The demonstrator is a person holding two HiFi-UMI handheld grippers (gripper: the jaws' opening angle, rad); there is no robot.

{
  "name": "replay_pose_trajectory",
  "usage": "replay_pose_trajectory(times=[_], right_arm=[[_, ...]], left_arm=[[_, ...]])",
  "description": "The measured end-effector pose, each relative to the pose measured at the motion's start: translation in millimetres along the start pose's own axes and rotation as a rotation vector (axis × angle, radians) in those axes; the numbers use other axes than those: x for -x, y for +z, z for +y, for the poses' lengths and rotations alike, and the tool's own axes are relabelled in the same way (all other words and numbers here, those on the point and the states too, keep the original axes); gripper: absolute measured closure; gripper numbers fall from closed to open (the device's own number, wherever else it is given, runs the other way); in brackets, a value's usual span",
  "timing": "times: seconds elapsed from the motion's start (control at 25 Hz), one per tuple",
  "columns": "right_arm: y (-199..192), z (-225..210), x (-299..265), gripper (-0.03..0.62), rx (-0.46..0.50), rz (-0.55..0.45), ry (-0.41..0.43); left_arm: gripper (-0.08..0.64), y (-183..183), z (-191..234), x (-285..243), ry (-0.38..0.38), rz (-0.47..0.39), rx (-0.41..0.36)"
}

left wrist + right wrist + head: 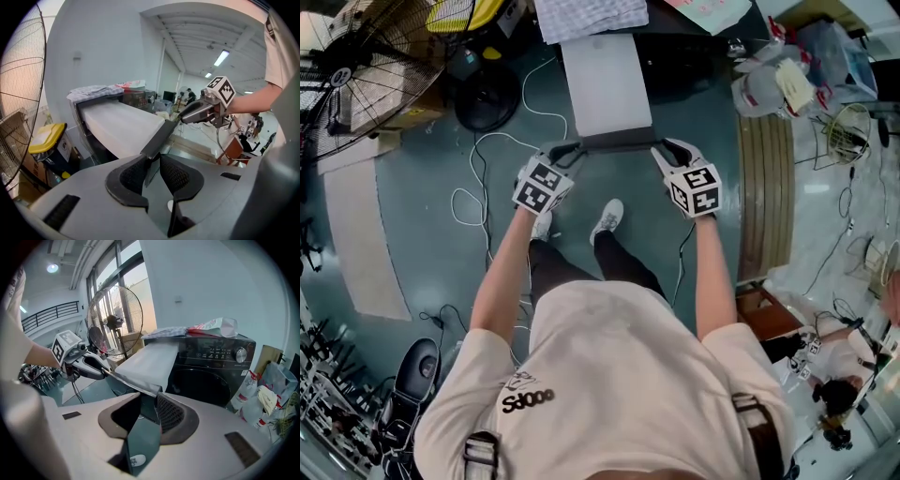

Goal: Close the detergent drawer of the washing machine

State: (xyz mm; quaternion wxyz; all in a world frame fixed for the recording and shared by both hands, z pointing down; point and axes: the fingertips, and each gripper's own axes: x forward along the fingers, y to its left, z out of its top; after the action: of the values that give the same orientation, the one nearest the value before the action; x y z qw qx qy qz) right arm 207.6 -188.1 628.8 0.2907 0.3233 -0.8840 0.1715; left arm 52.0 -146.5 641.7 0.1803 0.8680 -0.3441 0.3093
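Observation:
A long white detergent drawer (pixel 605 80) stands pulled far out of the black washing machine (pixel 211 366). It ends in a dark front panel (pixel 617 142) on my side. My left gripper (pixel 565 155) is shut on the panel's left end, and the panel edge (pixel 157 136) sits between its pads. My right gripper (pixel 667 155) is shut on the right end, with the panel corner (pixel 150 392) pinched between its pads. Each gripper shows in the other's view: the right gripper (pixel 199 111) and the left gripper (pixel 86 364). Both point slantwise down towards the machine.
A large floor fan (pixel 356 66) stands at the left, with a yellow-lidded bin (pixel 47 140) by the machine. White cables (pixel 483 178) loop on the floor. Cloths (pixel 591 17) lie on top of the machine. Bags and bottles (pixel 769 80) and a wooden board (pixel 766 197) are at the right.

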Motion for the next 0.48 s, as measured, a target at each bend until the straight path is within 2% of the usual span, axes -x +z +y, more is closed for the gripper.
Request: replay_pose_trajectory(times=[0.24,0.48], right_arm=[[22.8,-12.5,-1.7,0.488,-0.040,-0.048,0.029],[36.0,-17.2,-16.4,0.491,-0.007,-0.038,0.047]], left_arm=[[0.462,16.7,14.3,-0.2,0.056,-0.046,0.046],[0.459,22.2,35.9,-1.7,0.128,-0.020,0.078]])
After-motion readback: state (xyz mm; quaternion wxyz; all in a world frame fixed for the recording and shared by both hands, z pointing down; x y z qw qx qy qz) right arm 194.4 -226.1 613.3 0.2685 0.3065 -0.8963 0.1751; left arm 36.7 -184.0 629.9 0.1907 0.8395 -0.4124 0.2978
